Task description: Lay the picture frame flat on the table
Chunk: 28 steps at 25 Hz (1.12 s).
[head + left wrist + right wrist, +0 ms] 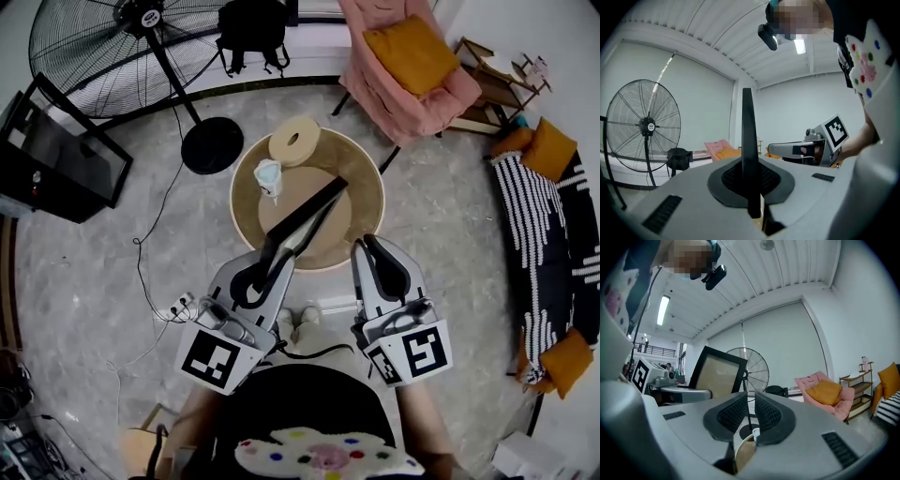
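The picture frame (pixel 305 217), black-edged with a beige panel (pixel 719 376), stands upright on edge over the near half of the round wooden table (pixel 361 202). My left gripper (pixel 267 267) is shut on its near end. In the left gripper view the frame is an edge-on black bar (pixel 748 122) between the pads of that gripper (pixel 750 183). My right gripper (pixel 370 246) hovers to the right of the frame, apart from it. Its jaws (pixel 747 401) stand a narrow slit apart with nothing between them.
A beige tape roll (pixel 294 140) and a small pale cup-like thing (pixel 268 177) sit on the table's far side. A floor fan (pixel 212 145) stands behind the table on the left and a pink armchair (pixel 403 66) on the right. A striped sofa (pixel 553 234) is far right.
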Each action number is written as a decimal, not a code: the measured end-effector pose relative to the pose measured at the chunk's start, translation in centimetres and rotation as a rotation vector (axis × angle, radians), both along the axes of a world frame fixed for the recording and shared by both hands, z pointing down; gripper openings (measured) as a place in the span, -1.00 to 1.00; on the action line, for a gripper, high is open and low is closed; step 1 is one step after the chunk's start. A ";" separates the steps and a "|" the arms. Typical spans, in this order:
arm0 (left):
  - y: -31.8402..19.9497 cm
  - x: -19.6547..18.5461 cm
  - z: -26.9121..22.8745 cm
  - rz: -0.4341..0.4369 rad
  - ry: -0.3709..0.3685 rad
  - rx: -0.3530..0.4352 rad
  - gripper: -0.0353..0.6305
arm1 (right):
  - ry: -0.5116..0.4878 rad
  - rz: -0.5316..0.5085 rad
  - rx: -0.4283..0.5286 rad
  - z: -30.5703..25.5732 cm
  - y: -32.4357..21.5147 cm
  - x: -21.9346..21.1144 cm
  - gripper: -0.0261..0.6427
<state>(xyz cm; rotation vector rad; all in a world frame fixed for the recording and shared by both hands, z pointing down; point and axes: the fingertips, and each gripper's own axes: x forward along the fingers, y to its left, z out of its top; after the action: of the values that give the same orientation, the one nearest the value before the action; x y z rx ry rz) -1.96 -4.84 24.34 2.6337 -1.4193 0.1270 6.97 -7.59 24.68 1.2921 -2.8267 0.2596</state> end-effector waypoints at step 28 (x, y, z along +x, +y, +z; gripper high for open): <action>-0.2 1.1 -0.9 0.223 0.178 0.019 -0.82 | -0.186 -0.170 -0.062 -0.7 0.4 -3.1 -0.63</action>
<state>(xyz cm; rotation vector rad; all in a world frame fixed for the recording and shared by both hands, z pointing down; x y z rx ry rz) -0.87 -5.04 23.45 2.7318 -1.0761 -0.0945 3.86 -7.21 24.03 1.0599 -3.0313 0.4815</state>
